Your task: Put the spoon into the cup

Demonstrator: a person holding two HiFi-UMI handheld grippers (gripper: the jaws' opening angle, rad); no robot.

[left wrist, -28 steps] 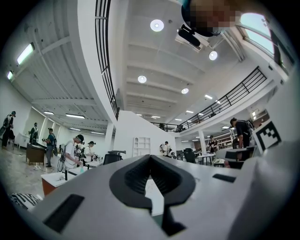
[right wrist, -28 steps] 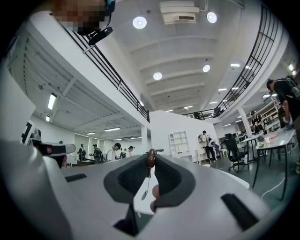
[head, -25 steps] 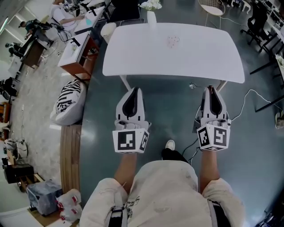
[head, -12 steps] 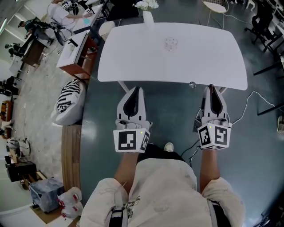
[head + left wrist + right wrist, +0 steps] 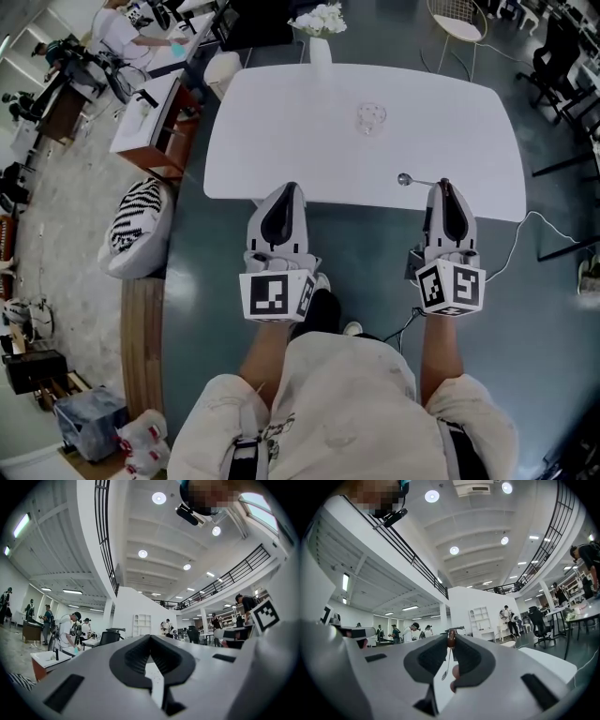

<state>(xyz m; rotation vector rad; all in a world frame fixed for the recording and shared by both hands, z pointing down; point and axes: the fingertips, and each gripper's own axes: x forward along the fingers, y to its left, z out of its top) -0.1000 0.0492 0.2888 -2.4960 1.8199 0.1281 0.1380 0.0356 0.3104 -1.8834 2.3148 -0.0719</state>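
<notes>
Head view: white worktop [image 5: 309, 141] ahead of the person, both arms held forward side by side. Left tongs [image 5: 290, 189] reach just over the near edge of the worktop. In the left gripper view the left tongs [image 5: 150, 638] have their tips together with nothing between them, and only the white surface shows through the gap behind the tips. Right tongs [image 5: 444, 185] sit at the near edge further to the right and are clamped on the spoon [image 5: 412, 180]. The grip is at the handle end; the handle runs out to the left from the tips, with the bowl out over the worktop close to its near edge. Cannot tell whether the bowl touches the surface. Right gripper view agrees: right tongs [image 5: 451, 637] are pressed onto a brownish handle end at the very tips, and the thin spoon [image 5: 445, 673] shows in the gap between the jaws. The cup [image 5: 371, 118] is clear glass, upright, and stands on the worktop toward its middle, well apart from the spoon and beyond it. A white vase with flowers [image 5: 320, 42] stands at the far edge. A zebra-striped cushion [image 5: 141, 214] lies off to the left, below the worktop.
</notes>
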